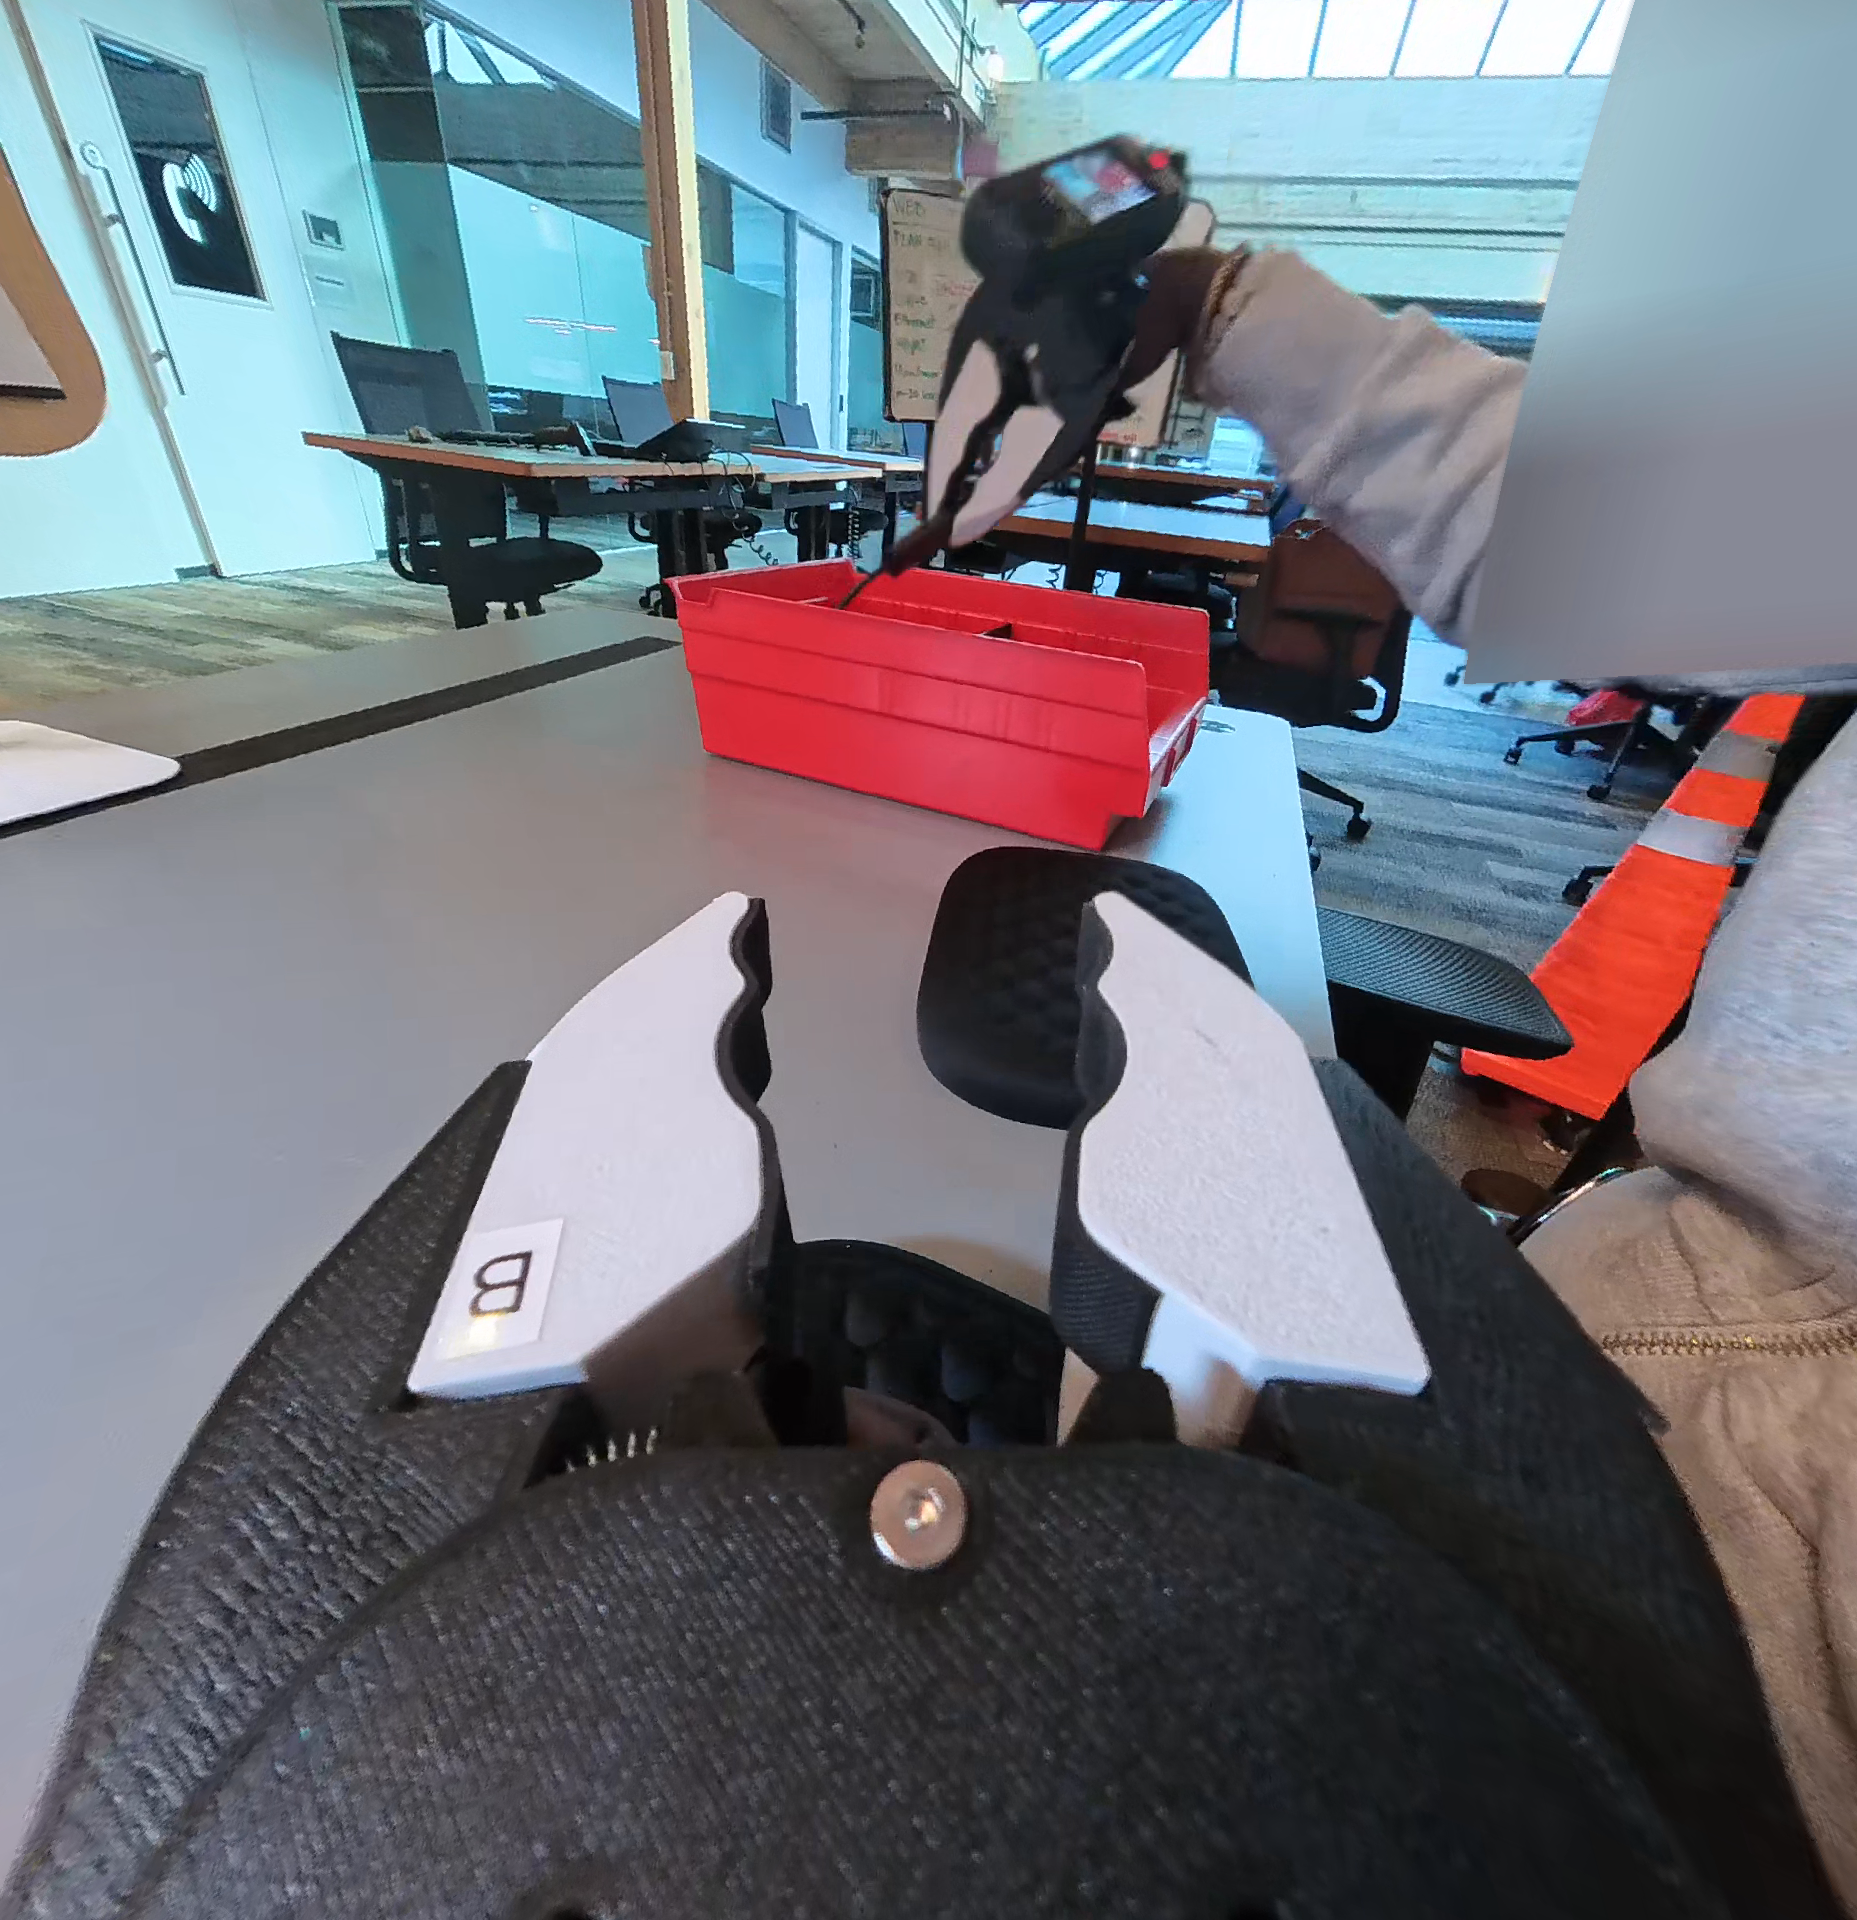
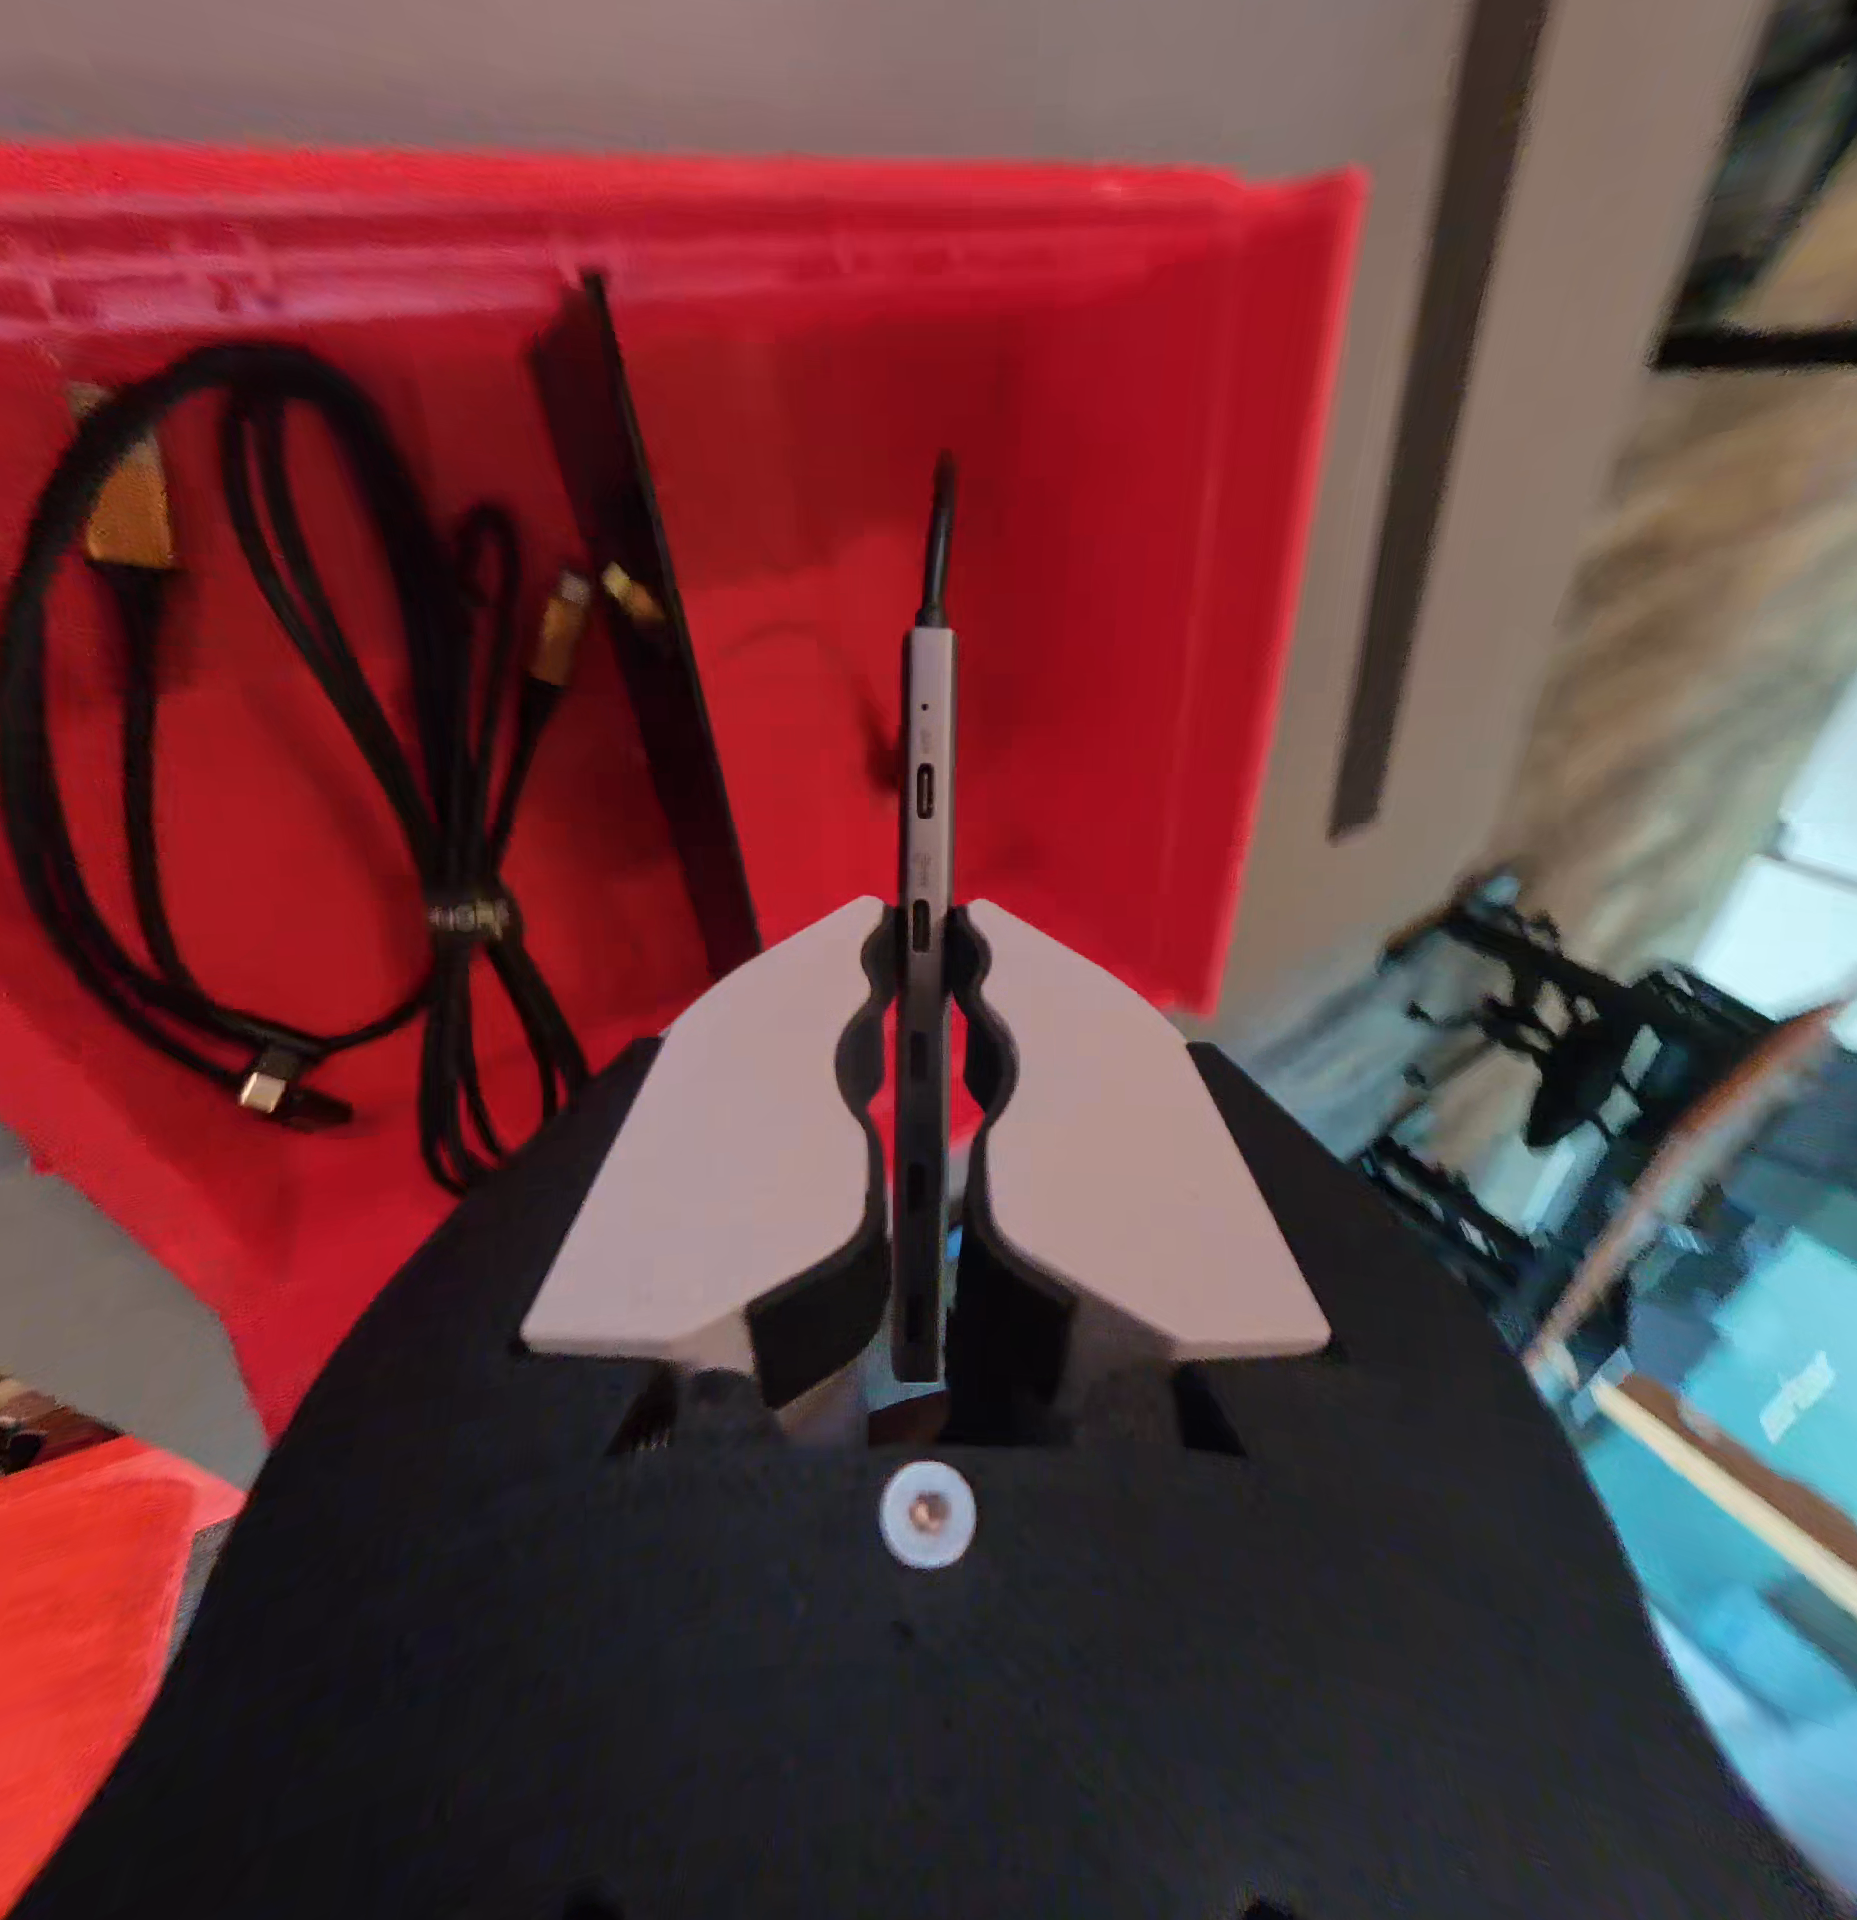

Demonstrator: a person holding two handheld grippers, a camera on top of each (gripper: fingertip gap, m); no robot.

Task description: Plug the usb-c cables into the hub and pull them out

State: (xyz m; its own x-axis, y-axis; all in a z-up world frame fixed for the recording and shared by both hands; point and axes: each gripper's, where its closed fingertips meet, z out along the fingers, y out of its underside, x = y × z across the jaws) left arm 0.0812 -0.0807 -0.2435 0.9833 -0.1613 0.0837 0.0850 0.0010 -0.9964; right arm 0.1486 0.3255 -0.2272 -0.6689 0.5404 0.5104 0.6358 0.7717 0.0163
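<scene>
My right gripper [image 2: 926,914] is shut on a thin grey USB hub [image 2: 930,758], held edge-on above the red bin [image 2: 1163,468], its short black lead pointing away. Its side shows several ports. Black braided USB-C cables [image 2: 311,727] with gold plugs lie coiled in the bin's left compartment, beside a black divider [image 2: 654,623]. In the left wrist view that gripper [image 1: 945,520] hangs over the red bin [image 1: 934,717] with the hub's tip dipping in. My left gripper [image 1: 924,925] is open and empty, low over the grey table [image 1: 384,883].
A black mesh chair armrest [image 1: 1007,987] lies just ahead of my left gripper's right finger. The person's grey sleeve [image 1: 1360,416] reaches over the bin. A white pad [image 1: 51,769] sits at the table's far left. Office desks and chairs stand behind. The left gripper's tips are roughly 40 centimetres from the right gripper's.
</scene>
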